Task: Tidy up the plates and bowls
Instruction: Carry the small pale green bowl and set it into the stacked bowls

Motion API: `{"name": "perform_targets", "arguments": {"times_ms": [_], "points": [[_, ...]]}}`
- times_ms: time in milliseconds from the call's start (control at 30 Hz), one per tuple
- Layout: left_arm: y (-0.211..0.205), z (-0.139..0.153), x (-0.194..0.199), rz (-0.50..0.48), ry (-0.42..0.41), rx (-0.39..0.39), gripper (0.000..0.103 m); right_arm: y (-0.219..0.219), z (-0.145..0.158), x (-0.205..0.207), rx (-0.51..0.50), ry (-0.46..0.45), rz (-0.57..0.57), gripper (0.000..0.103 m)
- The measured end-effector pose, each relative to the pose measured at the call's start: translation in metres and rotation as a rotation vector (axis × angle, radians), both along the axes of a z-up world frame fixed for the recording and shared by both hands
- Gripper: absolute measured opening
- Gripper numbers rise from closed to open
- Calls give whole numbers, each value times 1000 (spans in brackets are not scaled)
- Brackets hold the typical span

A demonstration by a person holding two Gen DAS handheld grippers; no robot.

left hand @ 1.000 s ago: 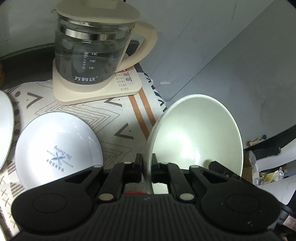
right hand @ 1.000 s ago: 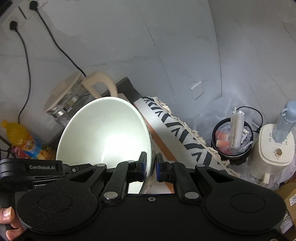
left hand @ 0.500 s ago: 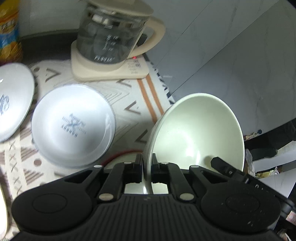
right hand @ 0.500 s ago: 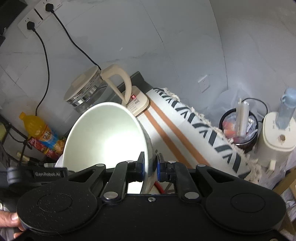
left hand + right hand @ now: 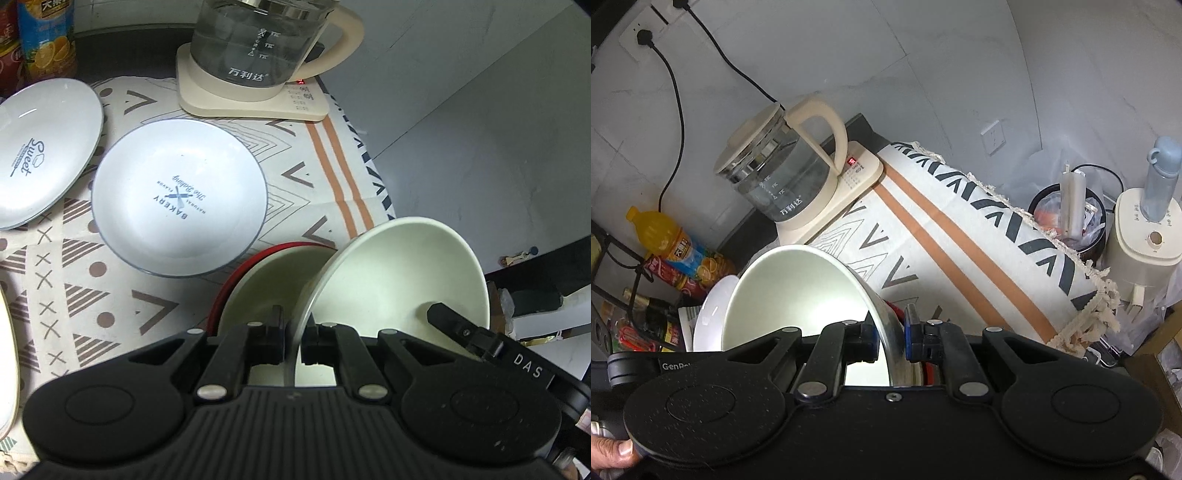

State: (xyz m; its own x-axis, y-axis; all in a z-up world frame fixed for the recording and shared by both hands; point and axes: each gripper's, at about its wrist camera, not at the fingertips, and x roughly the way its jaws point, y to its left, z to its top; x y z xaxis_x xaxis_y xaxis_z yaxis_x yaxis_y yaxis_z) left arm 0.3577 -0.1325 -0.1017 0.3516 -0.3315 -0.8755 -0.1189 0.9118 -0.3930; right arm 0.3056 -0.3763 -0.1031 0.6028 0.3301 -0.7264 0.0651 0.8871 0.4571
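A cream bowl (image 5: 399, 280) is held tilted by both grippers on opposite rims. My left gripper (image 5: 293, 341) is shut on its near rim. My right gripper (image 5: 891, 334) is shut on the other rim; the bowl shows in the right wrist view (image 5: 798, 295). Just below it sits a red-rimmed bowl (image 5: 266, 280) on the patterned cloth (image 5: 74, 280). A white "Bakery" plate (image 5: 179, 197) lies left of it, and a white "Sweet" plate (image 5: 40, 155) lies farther left.
A glass kettle (image 5: 258, 40) on a cream base stands at the back. Drink bottles (image 5: 44, 37) stand at the back left. Another white dish edge (image 5: 7, 369) shows at the left. The table edge (image 5: 384, 192) drops off on the right, with a bin (image 5: 1067, 218) and an appliance (image 5: 1145, 240) beyond.
Both grippers have carried the cream bowl down and toward the table. The red-rimmed bowl has come into view right beneath it. Both stay shut on the rim.
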Motion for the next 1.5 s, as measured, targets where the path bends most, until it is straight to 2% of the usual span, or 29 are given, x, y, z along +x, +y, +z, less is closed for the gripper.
{"name": "perform_targets", "arguments": {"times_ms": [300,400,467,600,733,1067,1300,1500], "points": [[6,-4,-3,3,25,59,12,12,-5,5,-10,17,24,13],[12,-3,-5,11,36,75,22,15,-4,7,-18,16,34,13],[17,-3,-5,28,41,91,35,16,-4,9,-15,17,42,13],[23,-5,-7,42,49,90,39,19,-7,12,-19,24,50,13],[24,-11,-7,47,55,107,48,22,-8,13,-42,26,61,13],[22,-35,-6,30,84,75,52,25,-12,12,-114,26,77,14],[23,-44,-3,46,103,118,52,31,-17,14,-157,15,104,12],[28,-45,0,55,109,98,52,32,-19,16,-186,22,127,12]]}}
